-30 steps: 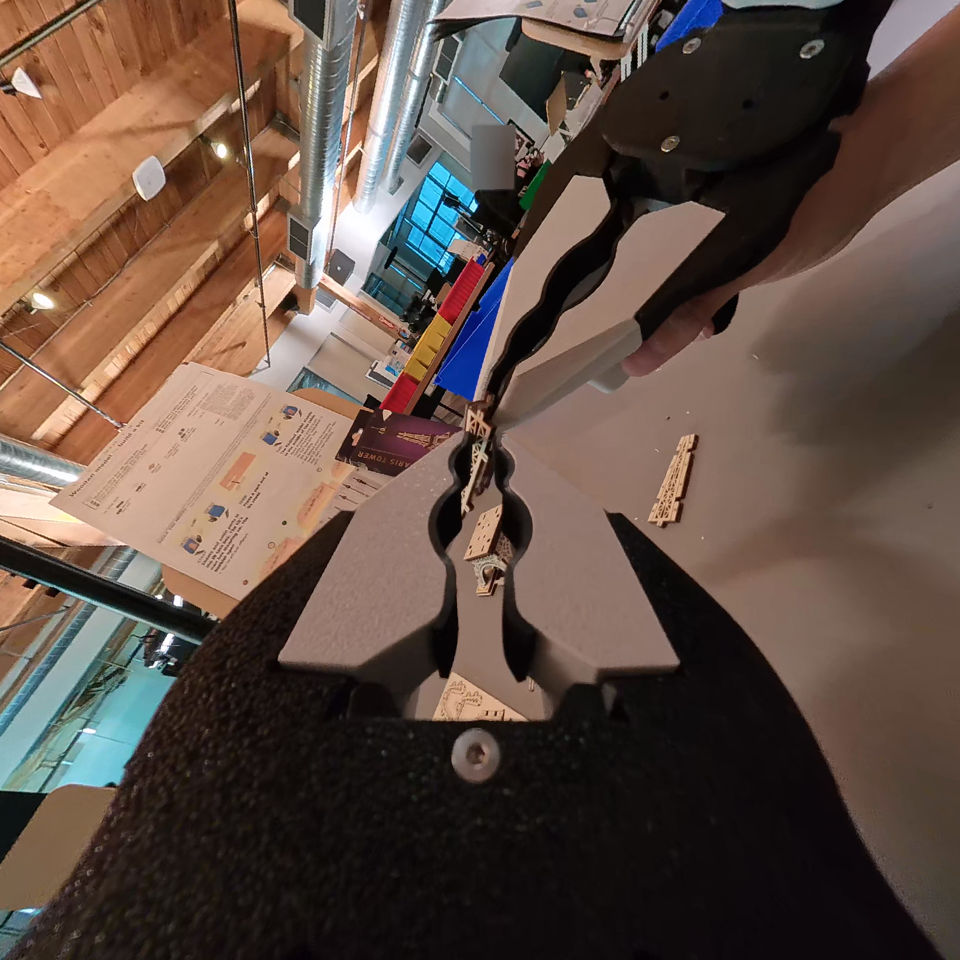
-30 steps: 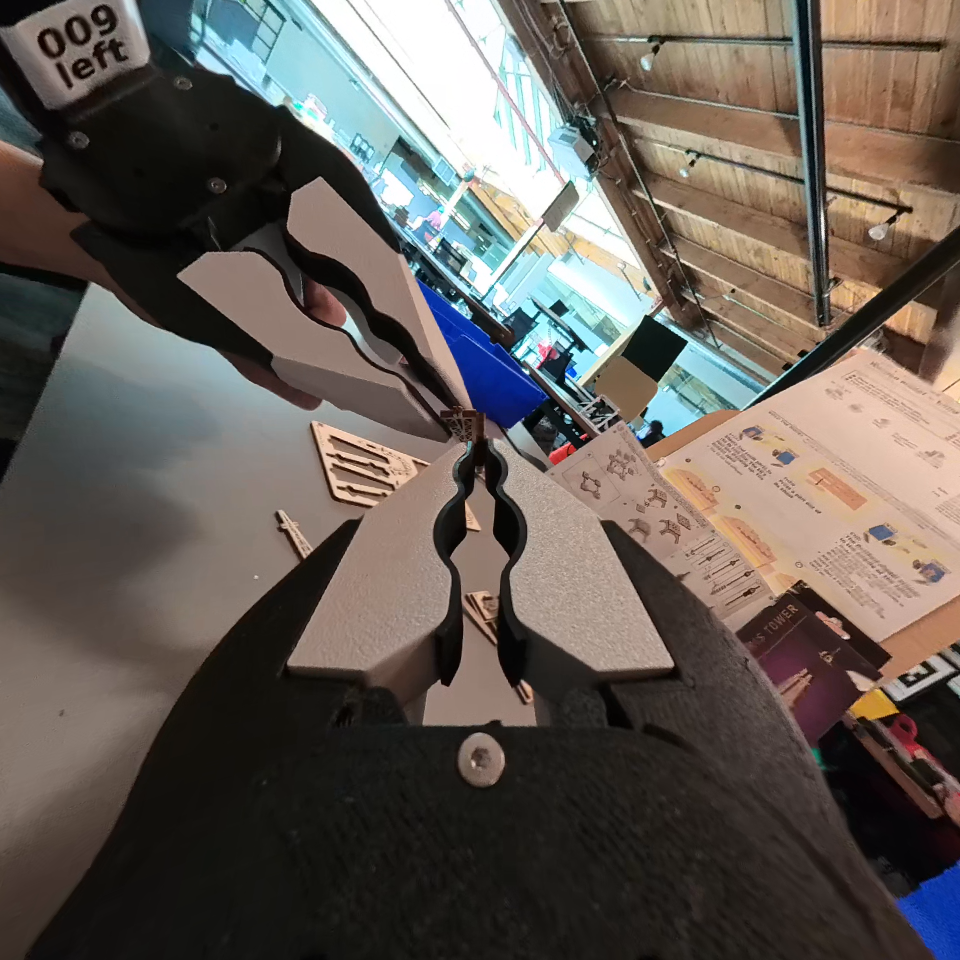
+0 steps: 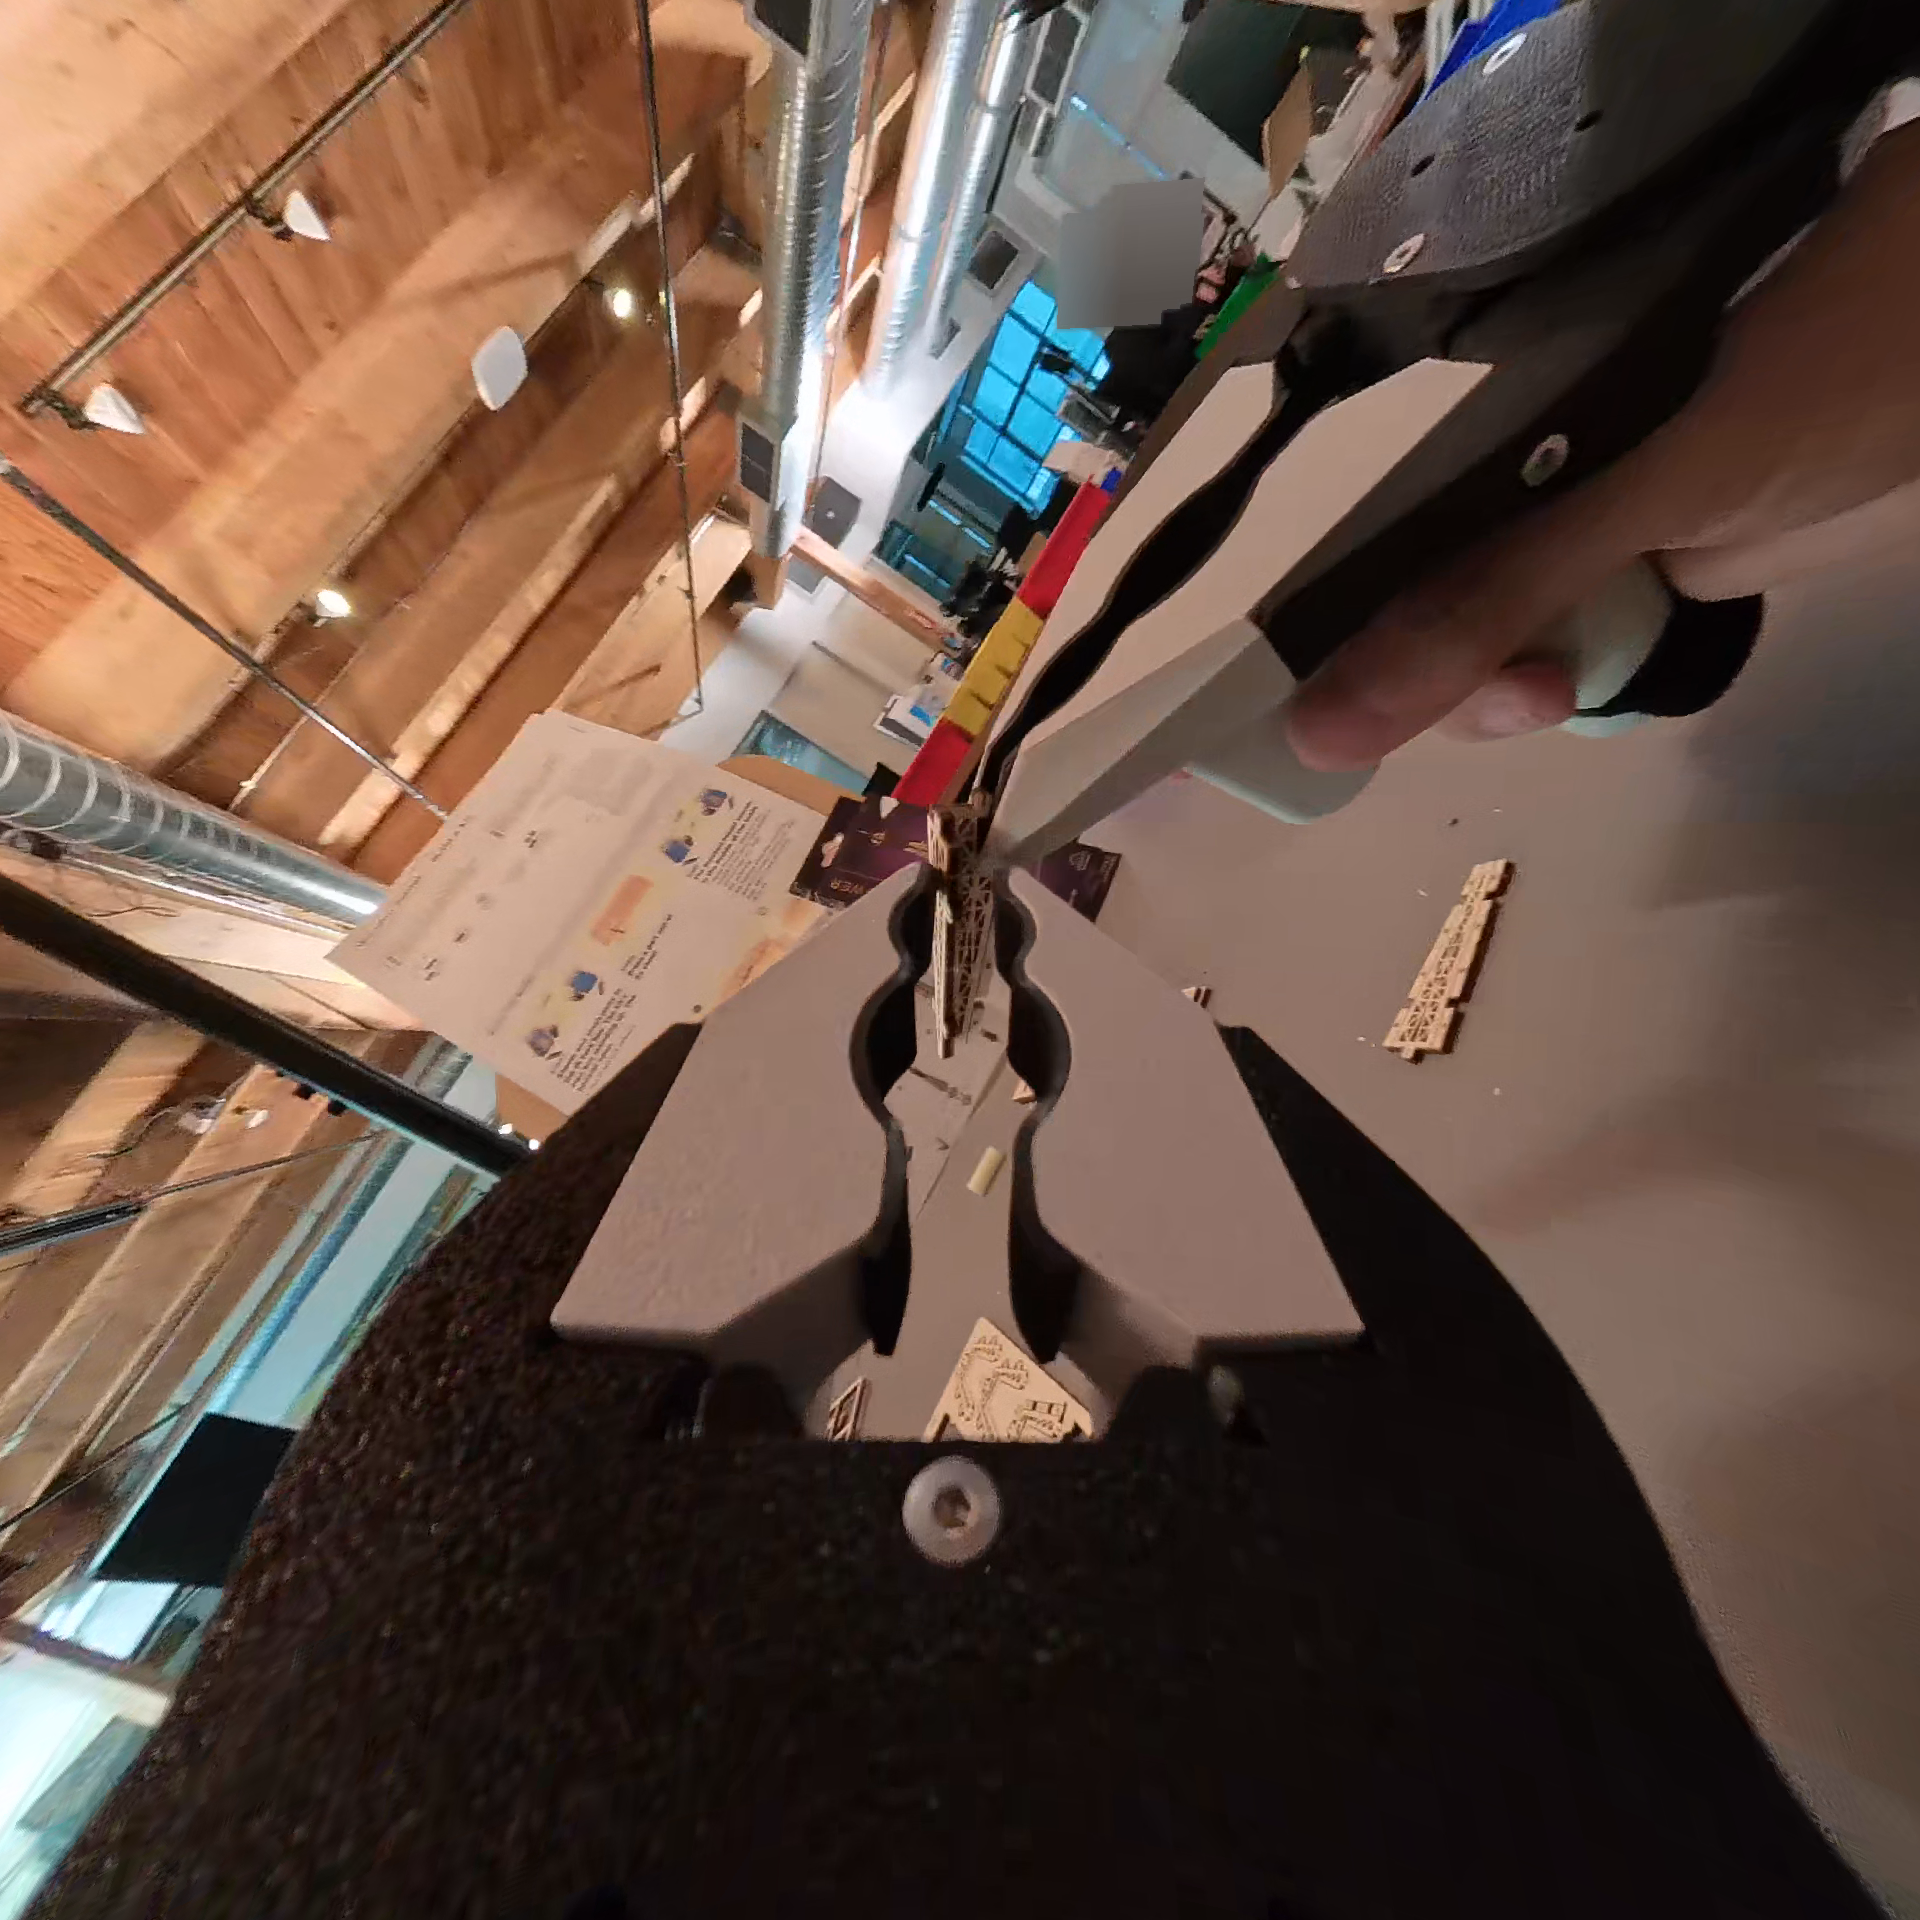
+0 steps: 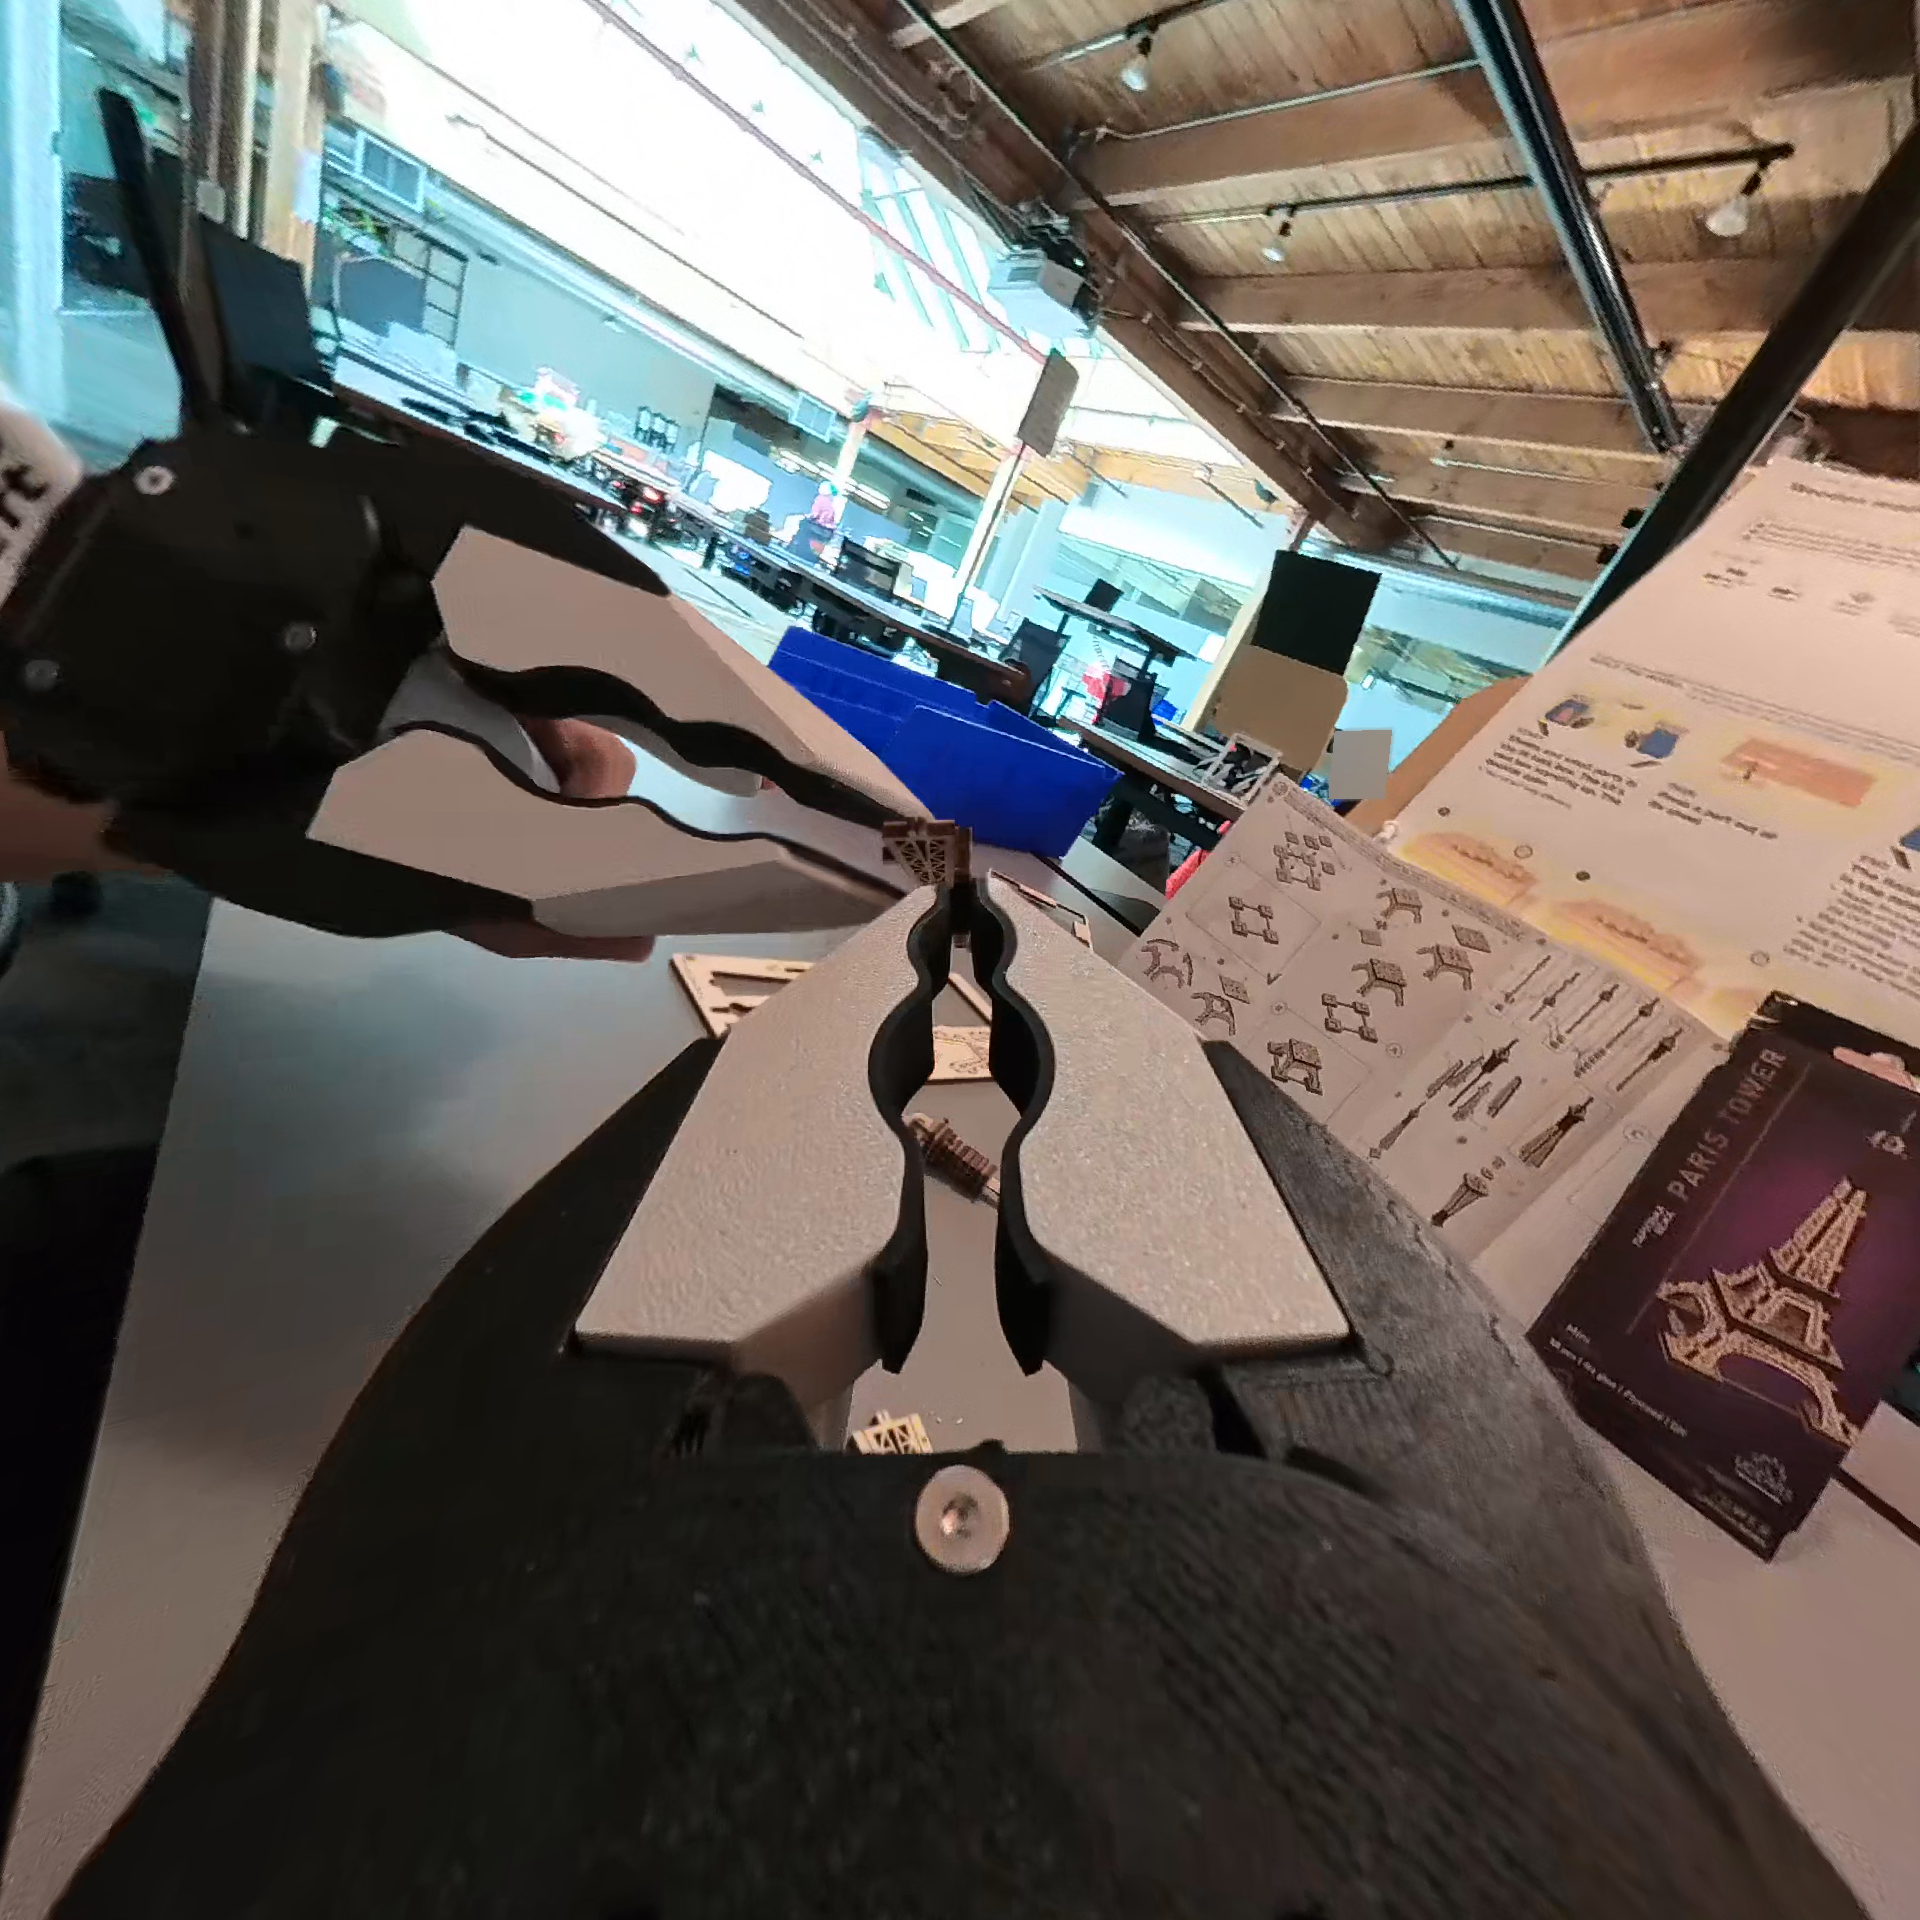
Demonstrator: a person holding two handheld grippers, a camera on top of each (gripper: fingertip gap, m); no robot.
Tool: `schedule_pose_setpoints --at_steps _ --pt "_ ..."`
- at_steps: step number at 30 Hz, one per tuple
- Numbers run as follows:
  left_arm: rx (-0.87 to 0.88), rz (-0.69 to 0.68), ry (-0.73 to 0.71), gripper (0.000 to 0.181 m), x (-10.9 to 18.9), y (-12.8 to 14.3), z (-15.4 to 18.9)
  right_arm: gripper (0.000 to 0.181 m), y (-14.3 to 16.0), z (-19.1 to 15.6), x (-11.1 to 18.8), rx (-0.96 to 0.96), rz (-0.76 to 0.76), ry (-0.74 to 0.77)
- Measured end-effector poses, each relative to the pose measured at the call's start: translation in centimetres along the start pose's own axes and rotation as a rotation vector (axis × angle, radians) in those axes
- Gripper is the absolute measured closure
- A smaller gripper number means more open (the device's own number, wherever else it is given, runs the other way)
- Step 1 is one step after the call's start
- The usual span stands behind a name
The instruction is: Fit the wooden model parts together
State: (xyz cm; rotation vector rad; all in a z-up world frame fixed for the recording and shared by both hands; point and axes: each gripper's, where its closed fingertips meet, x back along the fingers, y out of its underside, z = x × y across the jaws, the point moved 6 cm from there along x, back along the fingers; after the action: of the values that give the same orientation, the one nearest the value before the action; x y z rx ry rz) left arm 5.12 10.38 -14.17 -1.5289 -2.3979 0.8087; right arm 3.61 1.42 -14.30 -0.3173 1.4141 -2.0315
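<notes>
Counts, both wrist views taken together.

Grippers: 2, left gripper and right gripper, tips meeting.

Lattice model pieces pinched at the tips: 1 visible cluster; number of separate pieces in it cannot be told.

Loose lattice strip on the table, toward its right side: 1.

Cut-out wooden sheets: at least 2.

Instruction sheets: 2, poster and diagram sheet.

Kit box: 1.

Blue bins: 2.

Printed lettering on dark purple box, folded instruction sheet, white poster.
</notes>
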Motion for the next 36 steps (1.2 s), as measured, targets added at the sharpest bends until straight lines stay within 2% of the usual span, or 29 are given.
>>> schedule_pose_setpoints --at_steps 2,12,22,28,36 --pt "0.001 -0.005 -0.023 0.178 -0.1 0.0 -0.1 0.18 -0.1 0.0 0.0 0.007 -0.004 0.017" --pt "0.009 -0.022 -0.045 0.178 -0.1 0.3 -0.4 0.18 -0.6 -0.4 -0.3 0.073 -0.023 0.031" --pt "0.048 0.002 -0.046 0.181 -0.2 -0.1 -0.8 0.172 -0.9 -0.4 -0.2 0.095 0.012 0.055" --pt "0.051 0.004 -0.047 0.179 -0.3 0.2 -0.8 0.18 -0.8 -0.4 -0.4 0.1 -0.014 0.07" --pt "0.012 -0.004 -0.044 0.178 -0.3 0.4 -0.7 0.181 -0.8 -0.4 -0.6 0.098 -0.042 0.091"
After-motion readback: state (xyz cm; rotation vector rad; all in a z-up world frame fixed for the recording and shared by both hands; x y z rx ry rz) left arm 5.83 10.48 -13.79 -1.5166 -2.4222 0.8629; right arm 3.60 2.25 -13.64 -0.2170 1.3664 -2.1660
